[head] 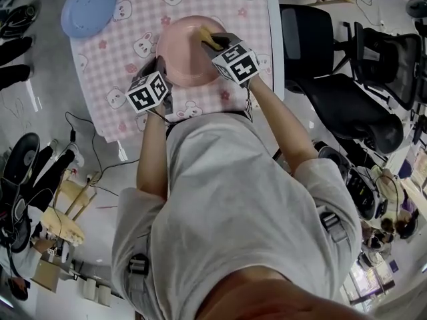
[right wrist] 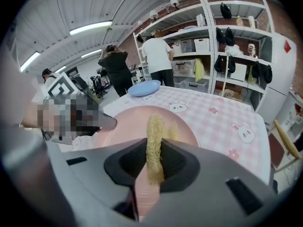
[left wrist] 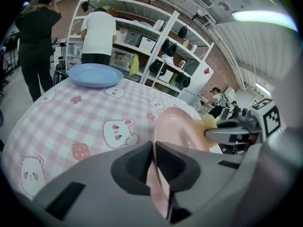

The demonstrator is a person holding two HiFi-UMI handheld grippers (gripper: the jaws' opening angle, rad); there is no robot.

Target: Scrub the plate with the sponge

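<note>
A pink plate (head: 188, 52) lies on the pink checked tablecloth (head: 133, 45). My left gripper (head: 160, 75) is shut on the plate's near-left rim, and the rim (left wrist: 158, 183) runs edge-on between its jaws. My right gripper (head: 212, 42) is shut on a yellow sponge (head: 210, 39), pressed on the right side of the plate. In the right gripper view the sponge (right wrist: 154, 145) stands thin and upright between the jaws over the plate (right wrist: 128, 124). From the left gripper view, the sponge (left wrist: 206, 124) touches the tilted plate's (left wrist: 177, 129) right face.
A blue plate (head: 89, 7) sits at the table's far-left corner. Black office chairs (head: 340, 92) stand to the right of the table. Cables and gear lie on the floor at the left. Two people stand by shelves (left wrist: 142, 41) beyond the table.
</note>
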